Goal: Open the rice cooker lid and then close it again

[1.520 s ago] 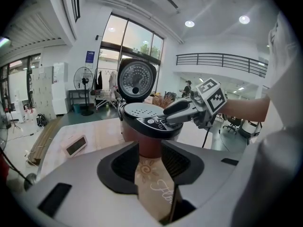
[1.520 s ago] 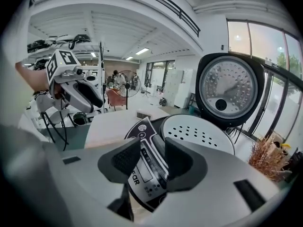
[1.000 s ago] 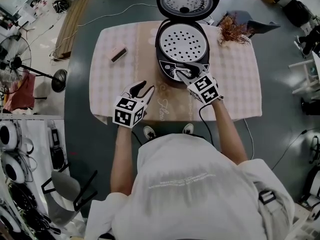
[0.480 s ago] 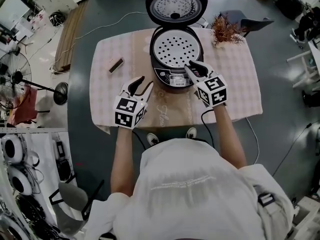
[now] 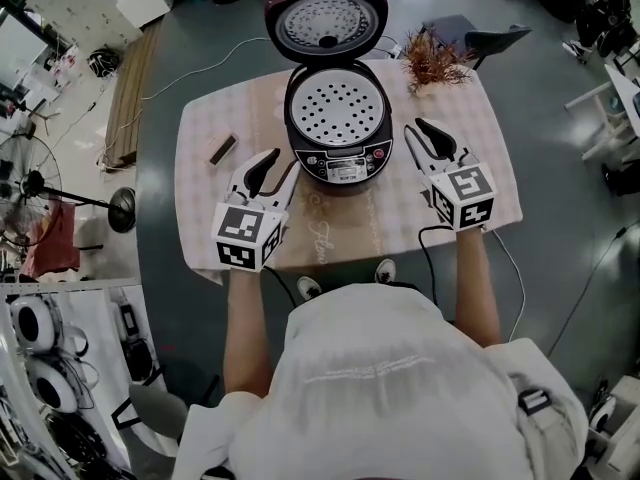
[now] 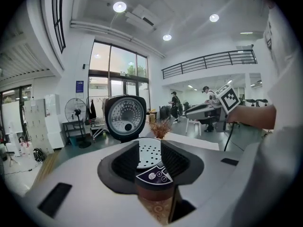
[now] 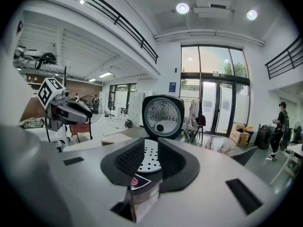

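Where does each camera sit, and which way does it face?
Head view: on the person's head, looking steeply down at the dark maroon round rice cooker, lid raised, on the checked-cloth table; forearms, left gripper, right gripper show.
Left gripper view: on the left gripper, facing the cooker across the table; its open jaws and the right gripper show.
Right gripper view: on the right gripper, also facing the cooker; its open jaws and the left gripper show.
Shared: both gripper views frame the upright lid beyond their jaws.
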`<control>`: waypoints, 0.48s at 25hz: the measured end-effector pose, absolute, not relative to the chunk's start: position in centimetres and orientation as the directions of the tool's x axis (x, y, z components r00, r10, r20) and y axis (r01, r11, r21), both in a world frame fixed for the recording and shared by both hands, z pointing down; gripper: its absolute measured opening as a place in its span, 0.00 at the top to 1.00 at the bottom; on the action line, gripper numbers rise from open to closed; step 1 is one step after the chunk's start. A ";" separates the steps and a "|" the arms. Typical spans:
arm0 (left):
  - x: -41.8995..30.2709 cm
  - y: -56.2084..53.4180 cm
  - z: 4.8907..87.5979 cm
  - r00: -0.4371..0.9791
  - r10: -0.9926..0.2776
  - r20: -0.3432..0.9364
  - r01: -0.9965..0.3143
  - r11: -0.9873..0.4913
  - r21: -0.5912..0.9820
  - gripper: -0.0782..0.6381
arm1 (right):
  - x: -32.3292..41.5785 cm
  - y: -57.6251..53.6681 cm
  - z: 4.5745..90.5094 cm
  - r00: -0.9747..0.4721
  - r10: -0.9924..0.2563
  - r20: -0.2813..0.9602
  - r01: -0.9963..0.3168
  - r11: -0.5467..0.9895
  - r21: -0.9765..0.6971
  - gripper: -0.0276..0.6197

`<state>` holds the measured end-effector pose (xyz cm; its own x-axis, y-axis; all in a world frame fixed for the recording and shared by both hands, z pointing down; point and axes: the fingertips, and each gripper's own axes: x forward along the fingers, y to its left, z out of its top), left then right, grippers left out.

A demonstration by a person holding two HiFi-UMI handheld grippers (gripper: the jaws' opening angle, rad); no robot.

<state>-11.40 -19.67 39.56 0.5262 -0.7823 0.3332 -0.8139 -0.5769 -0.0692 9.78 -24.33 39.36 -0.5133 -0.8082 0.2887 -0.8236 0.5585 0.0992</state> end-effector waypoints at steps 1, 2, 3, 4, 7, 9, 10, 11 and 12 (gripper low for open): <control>-11.3 -19.7 39.1 0.527 -0.786 0.324 -0.815 -0.576 -0.072 0.67 | 10.4 -24.1 39.0 -0.506 -0.814 0.284 -0.826 0.552 0.110 0.80; -11.3 -19.7 38.7 0.526 -0.789 0.317 -0.816 -0.574 -0.073 0.67 | 11.0 -23.7 38.6 -0.499 -0.821 0.278 -0.829 0.545 0.122 0.80; -11.3 -19.6 38.4 0.526 -0.792 0.310 -0.818 -0.571 -0.072 0.67 | 11.6 -23.4 38.3 -0.491 -0.828 0.272 -0.833 0.537 0.132 0.80; -11.3 -19.6 38.2 0.524 -0.795 0.305 -0.820 -0.568 -0.071 0.67 | 12.2 -23.0 38.1 -0.483 -0.835 0.264 -0.837 0.529 0.139 0.80; -11.3 -19.6 38.2 0.515 -0.801 0.306 -0.828 -0.557 -0.066 0.68 | 13.4 -22.6 37.8 -0.474 -0.845 0.247 -0.845 0.515 0.142 0.80; -11.1 -19.7 38.7 0.513 -0.799 0.315 -0.829 -0.556 -0.061 0.68 | 13.8 -22.7 38.1 -0.471 -0.847 0.247 -0.847 0.512 0.140 0.80; -10.8 -19.6 38.9 0.515 -0.795 0.319 -0.827 -0.559 -0.057 0.68 | 14.0 -22.7 38.3 -0.471 -0.847 0.248 -0.848 0.512 0.138 0.80; -10.4 -19.6 39.2 0.519 -0.791 0.324 -0.825 -0.562 -0.053 0.68 | 14.1 -22.7 38.4 -0.472 -0.846 0.249 -0.848 0.512 0.134 0.80; -10.1 -19.4 39.4 0.522 -0.787 0.329 -0.823 -0.566 -0.050 0.68 | 14.2 -22.7 38.5 -0.474 -0.845 0.250 -0.848 0.514 0.130 0.80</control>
